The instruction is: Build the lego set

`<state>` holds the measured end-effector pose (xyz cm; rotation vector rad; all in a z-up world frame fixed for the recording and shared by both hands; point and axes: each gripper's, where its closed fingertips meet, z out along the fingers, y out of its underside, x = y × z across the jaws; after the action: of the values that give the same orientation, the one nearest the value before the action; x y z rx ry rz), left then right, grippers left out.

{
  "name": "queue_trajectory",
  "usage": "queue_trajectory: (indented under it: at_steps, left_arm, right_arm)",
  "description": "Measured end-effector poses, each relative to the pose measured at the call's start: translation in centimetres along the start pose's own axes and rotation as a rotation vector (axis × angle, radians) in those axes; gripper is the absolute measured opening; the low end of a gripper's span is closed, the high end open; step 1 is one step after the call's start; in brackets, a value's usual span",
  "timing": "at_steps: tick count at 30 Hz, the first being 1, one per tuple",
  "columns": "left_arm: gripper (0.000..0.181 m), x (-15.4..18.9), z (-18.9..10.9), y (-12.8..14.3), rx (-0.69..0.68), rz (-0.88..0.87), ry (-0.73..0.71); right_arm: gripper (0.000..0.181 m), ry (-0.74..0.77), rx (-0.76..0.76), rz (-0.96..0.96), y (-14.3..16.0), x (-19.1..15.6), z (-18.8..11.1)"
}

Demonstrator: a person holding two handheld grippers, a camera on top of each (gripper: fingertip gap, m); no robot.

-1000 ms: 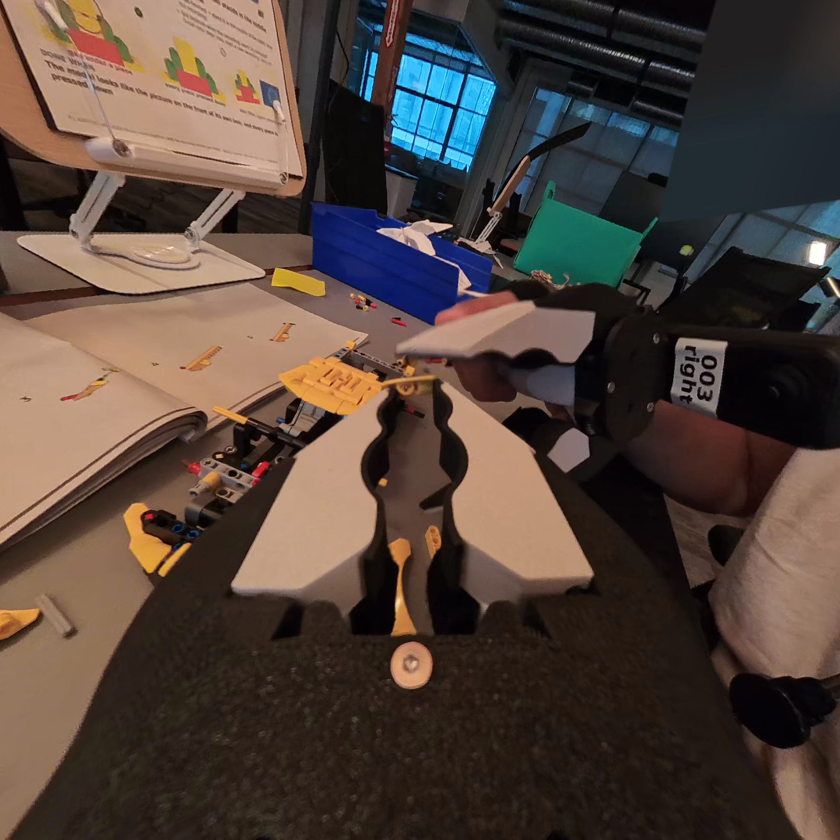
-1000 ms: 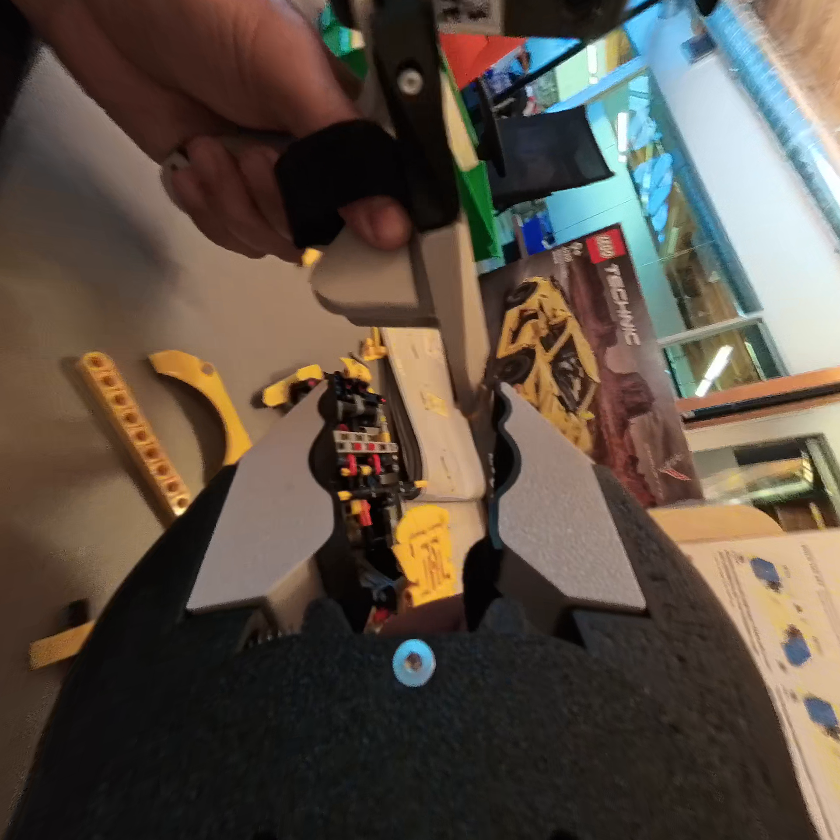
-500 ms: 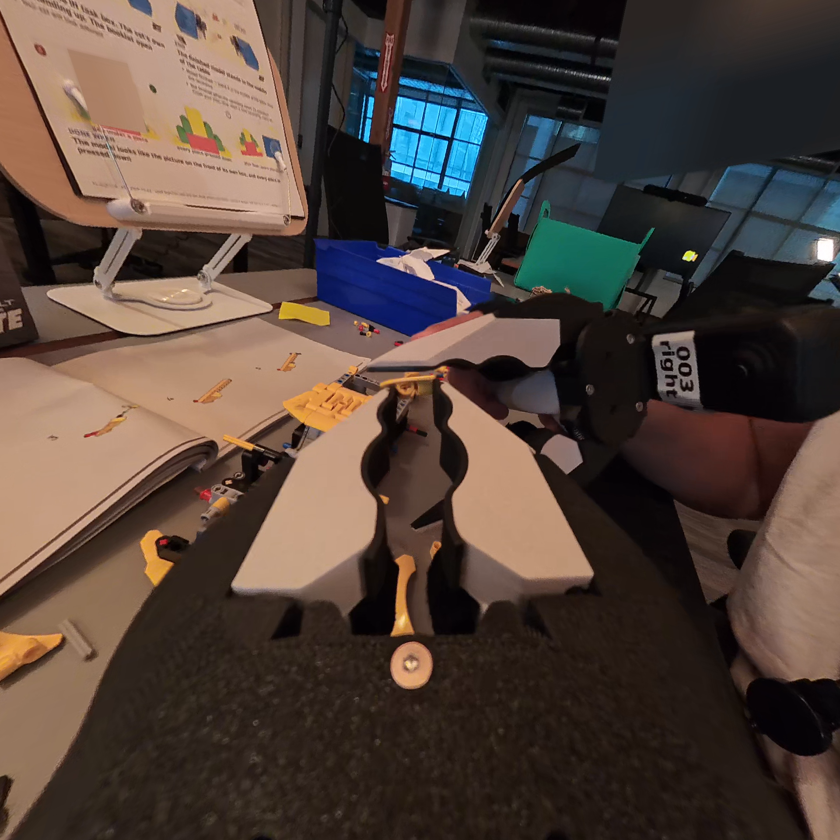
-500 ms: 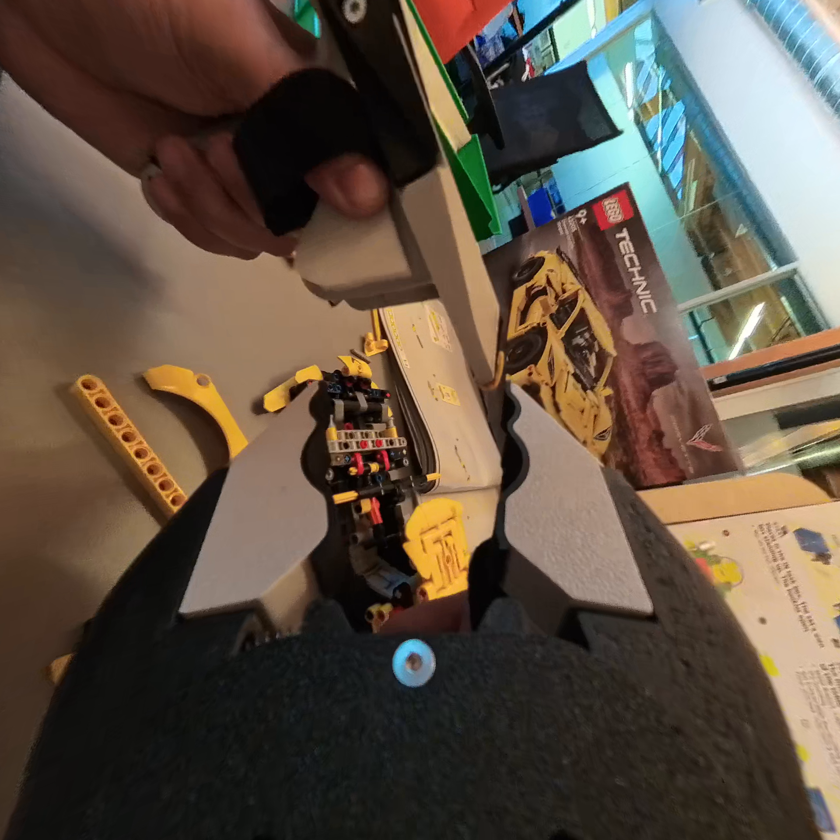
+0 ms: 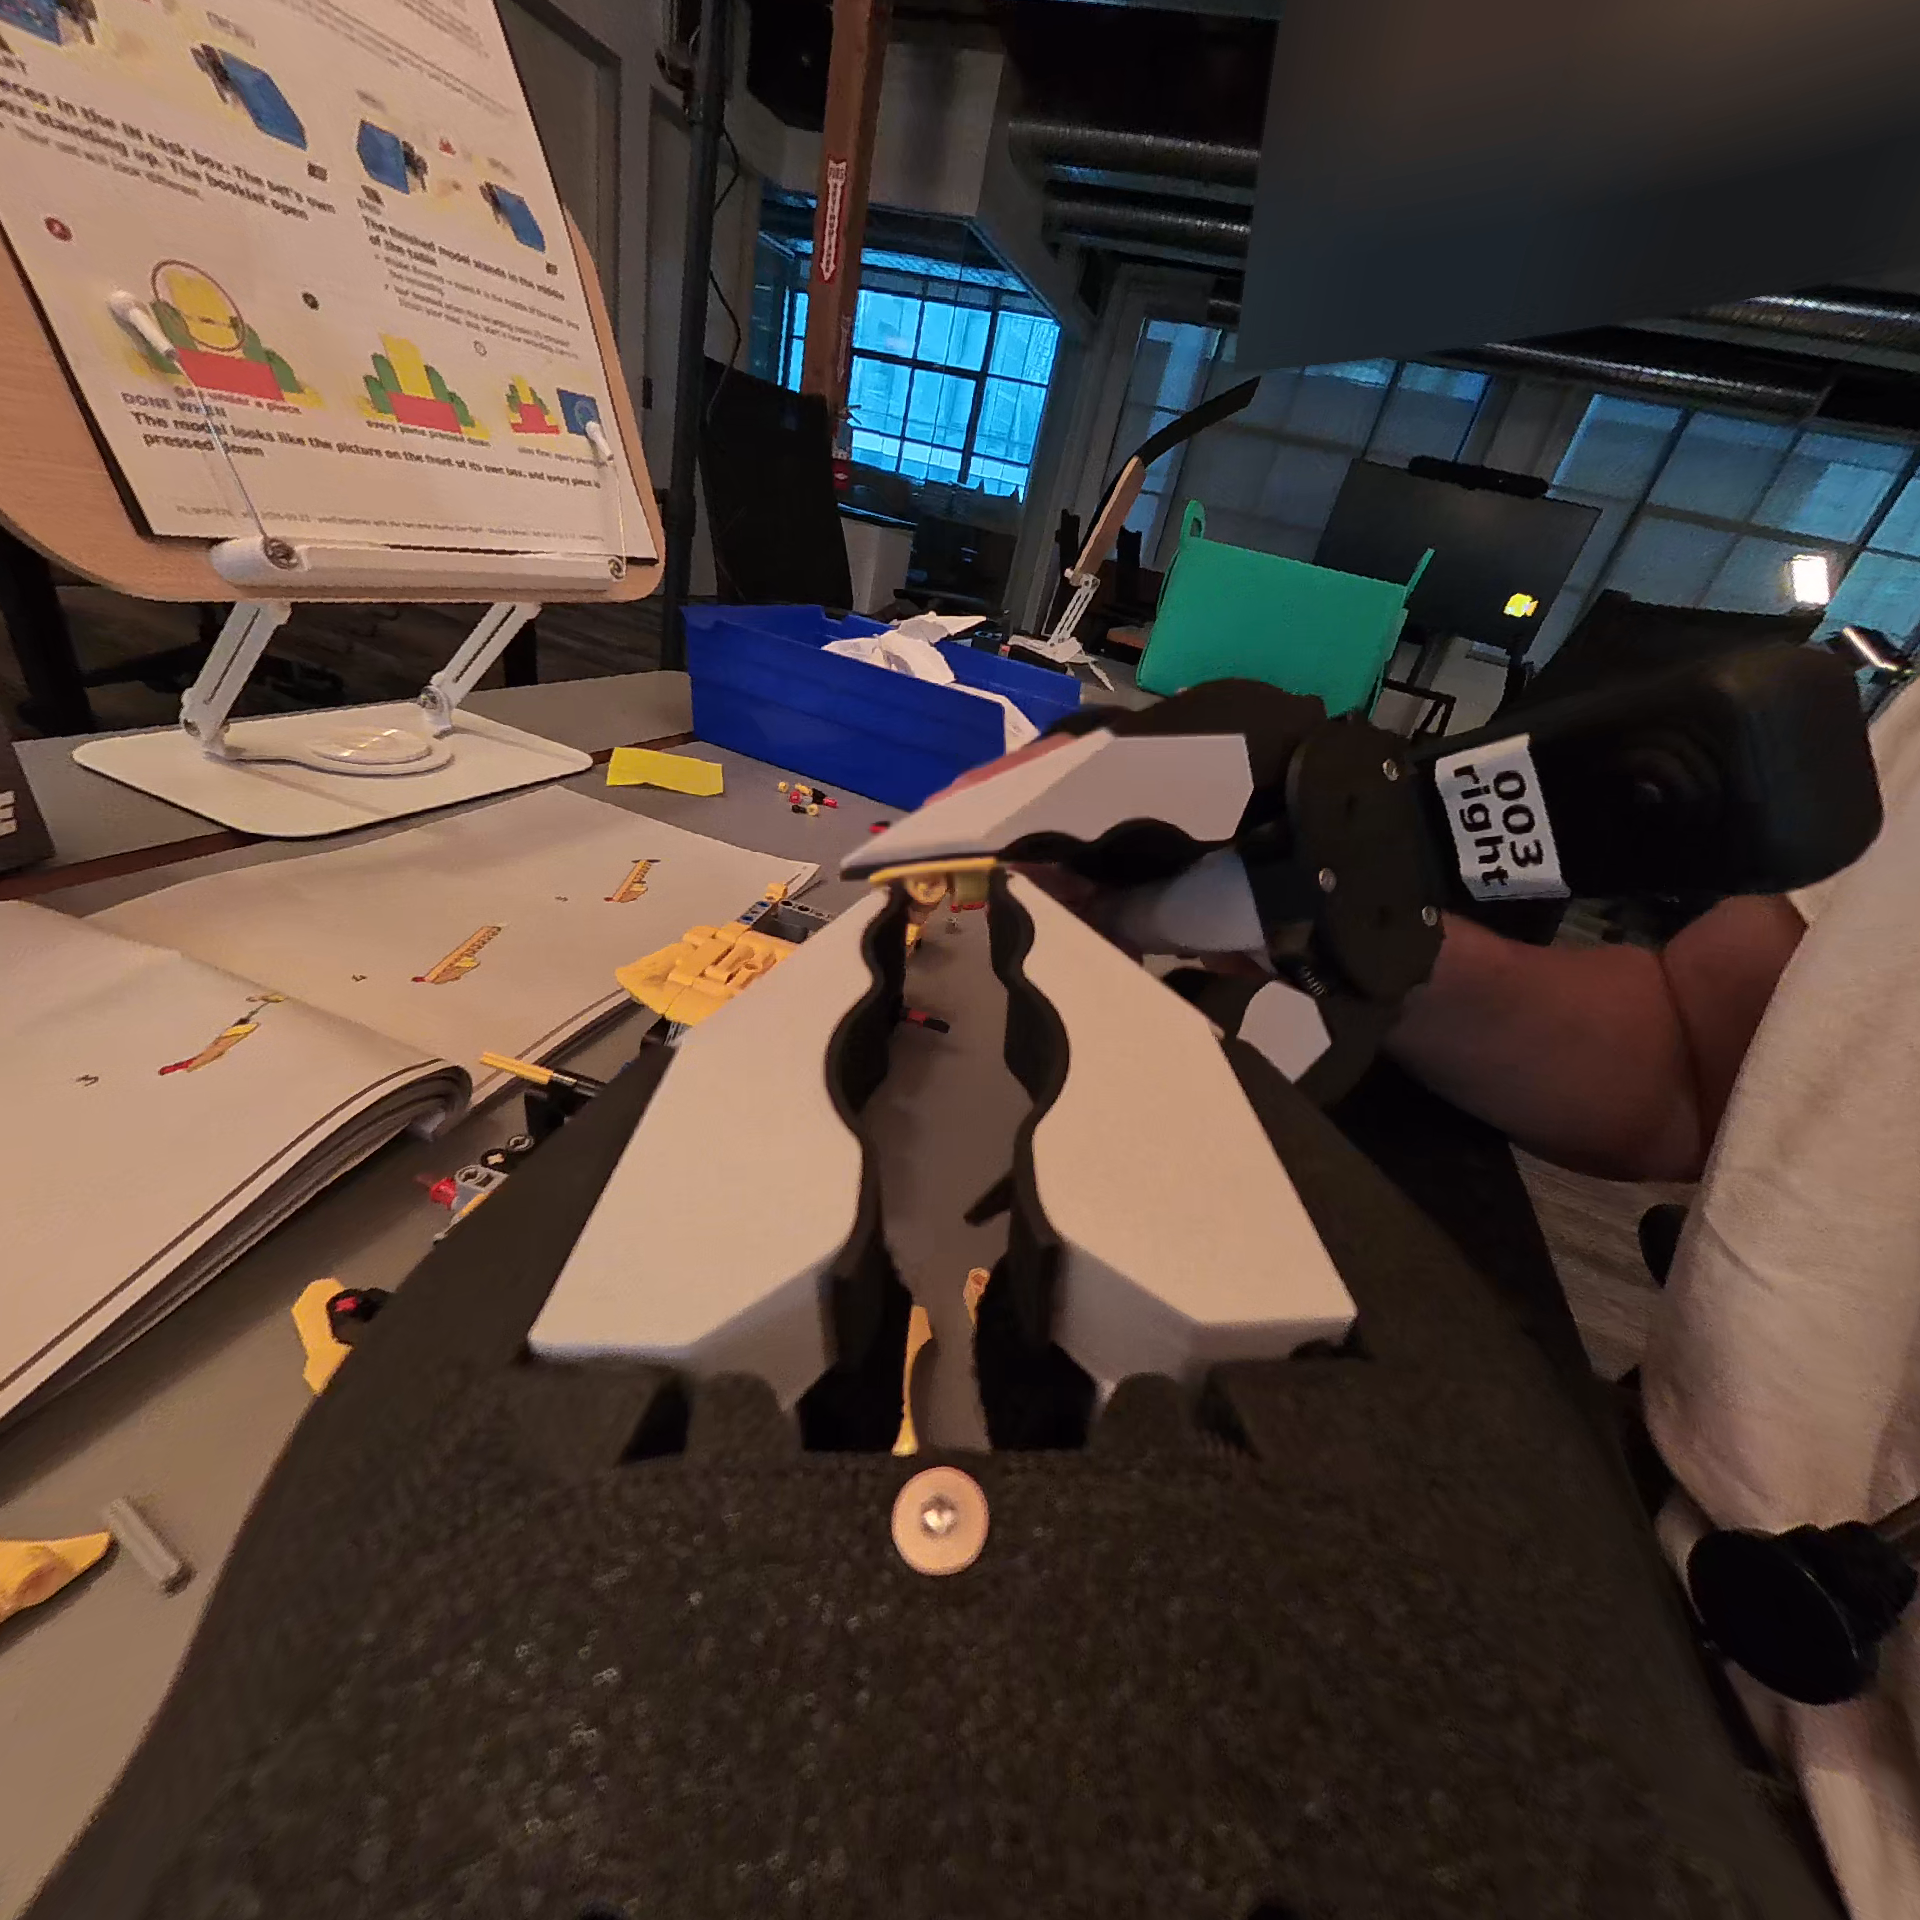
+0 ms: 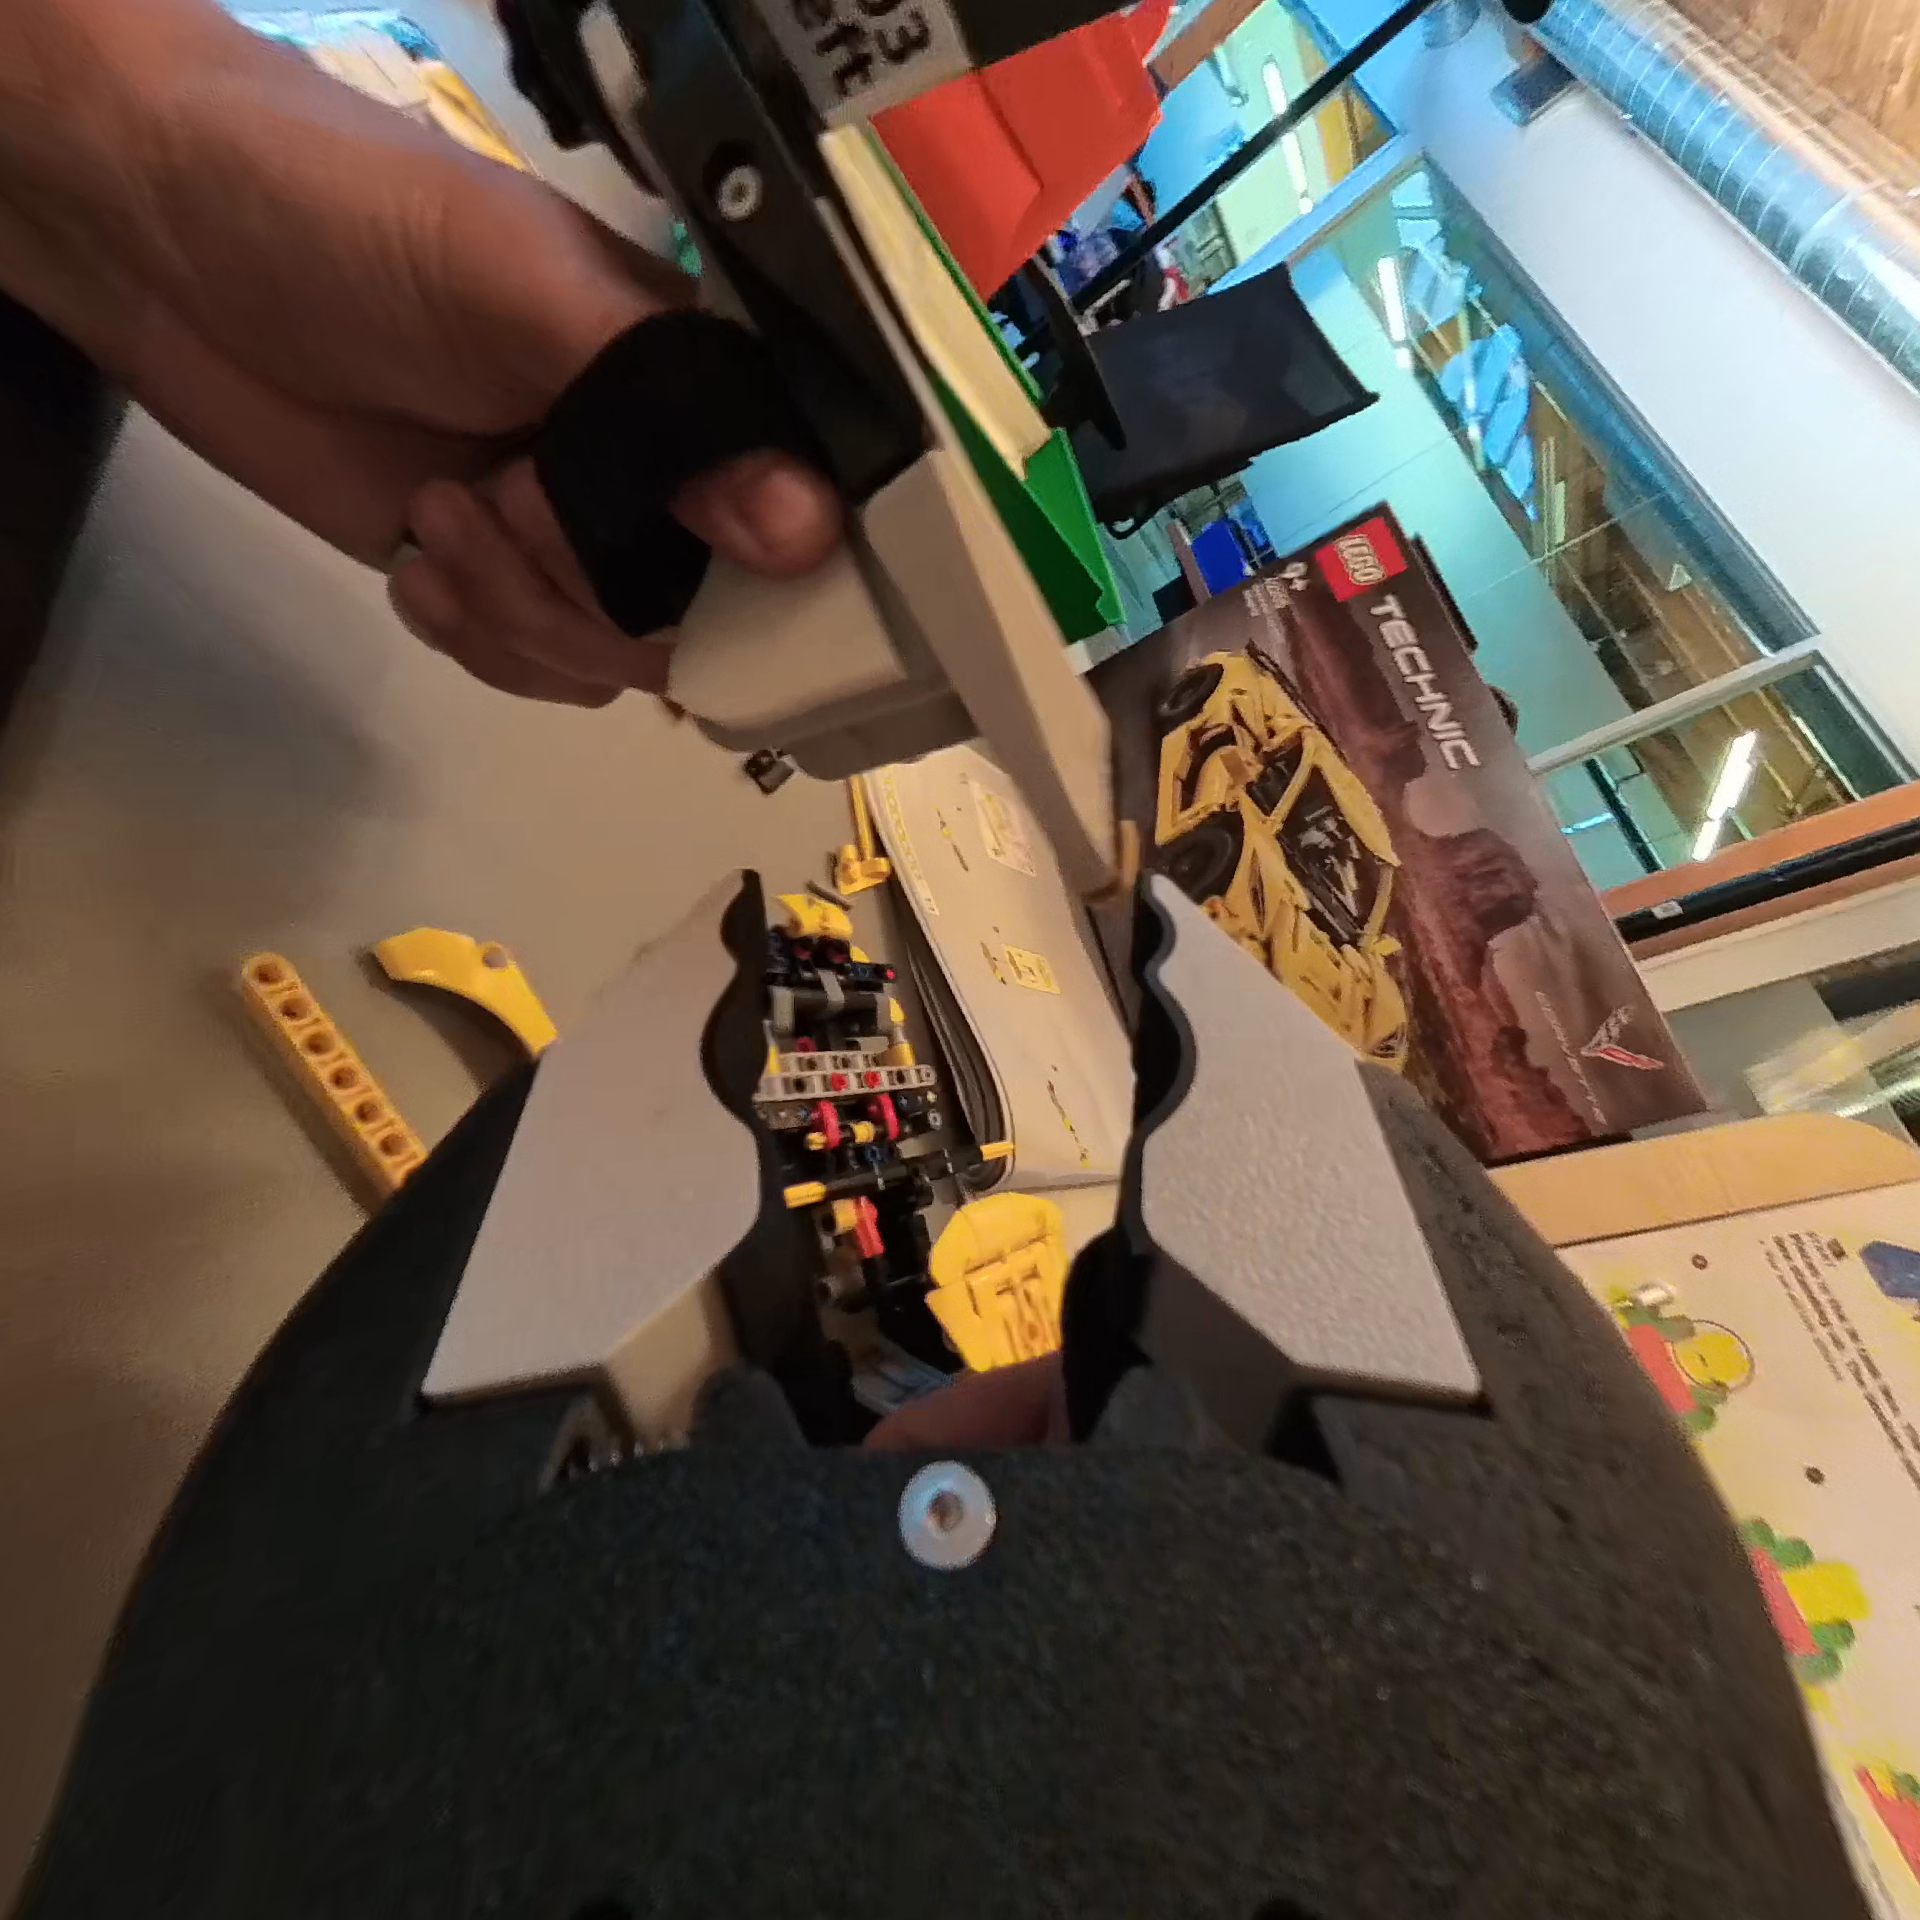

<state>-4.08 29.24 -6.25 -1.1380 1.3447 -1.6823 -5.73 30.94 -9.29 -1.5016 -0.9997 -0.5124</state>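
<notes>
Left of the open white instruction booklet [image 6: 997, 935], the half-built black-and-yellow lego chassis [image 6: 847, 1101] lies on the grey table [image 6: 208, 831], framed by the right gripper [image 6: 940, 894] with jaws spread wide, while the left gripper [image 5: 940, 894] pinches a small yellow piece [image 5: 935, 883].

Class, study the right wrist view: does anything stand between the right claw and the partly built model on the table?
Nothing visible does. The model shows in the gap of the open right claw. The left claw, gripping a small yellow piece, crosses only beside the right claw's fingertip, off that line.
</notes>
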Motion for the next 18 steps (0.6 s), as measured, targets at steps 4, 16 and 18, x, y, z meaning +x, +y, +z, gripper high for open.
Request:
queue_trajectory:
  at_steps: [4, 16, 18]
  left_arm:
    - [0.015, -0.1, -0.1, 0.3, -0.019, 0.02, -0.014]
    - [0.015, -0.6, 0.3, 1.0, -0.065, 0.07, -0.066]
    - [0.016, -1.3, 0.0, 0.6, -0.054, 0.137, -0.143]
  right_arm:
    - [0.072, -0.019, 0.001, 0.026, 0.1, -0.6, 0.2]
    - [0.07, 0.0, -0.019, -0.049, 0.4, -0.6, 0.3]
    - [0.079, 0.047, 0.003, 0.017, 0.3, 1.2, -0.3]
